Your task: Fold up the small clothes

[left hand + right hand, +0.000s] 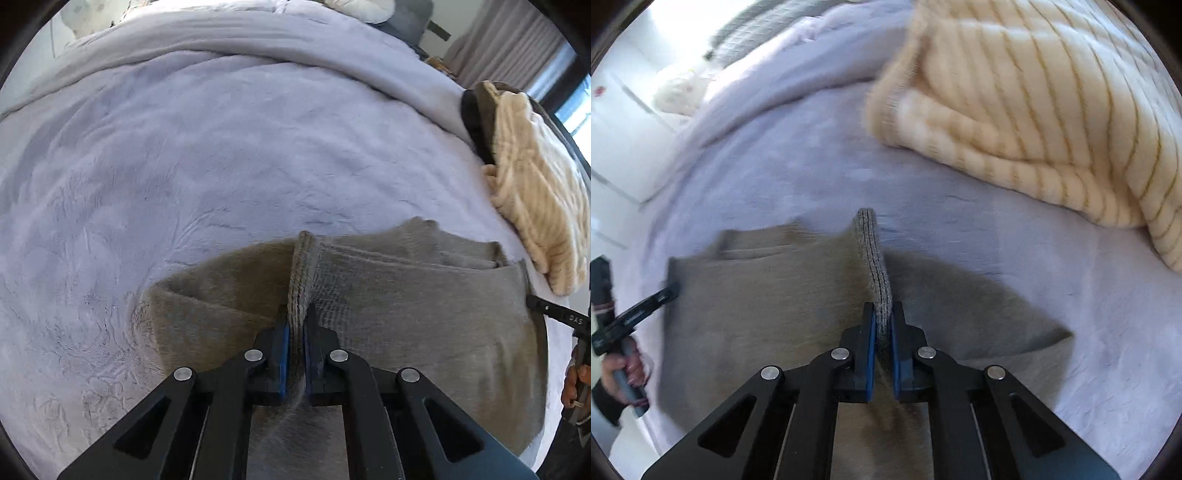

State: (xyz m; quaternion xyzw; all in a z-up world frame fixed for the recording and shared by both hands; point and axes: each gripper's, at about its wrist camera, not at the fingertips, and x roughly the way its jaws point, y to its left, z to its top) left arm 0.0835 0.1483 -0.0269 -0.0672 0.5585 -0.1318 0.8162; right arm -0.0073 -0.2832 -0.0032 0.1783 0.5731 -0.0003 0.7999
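Jaws of left gripper [295, 325] and right gripper [882, 325] clenched on ribbed hem of grey sweater [406, 314], spread on bed [184, 166]. Soft, light knit; likely stretches, so hem corners suit gripping.

Your grey knitted garment [406, 314] lies flat on the lavender plush bedspread [184, 166], near side. The cream striped knitted sweater [1034, 110] lies beyond it, far right.
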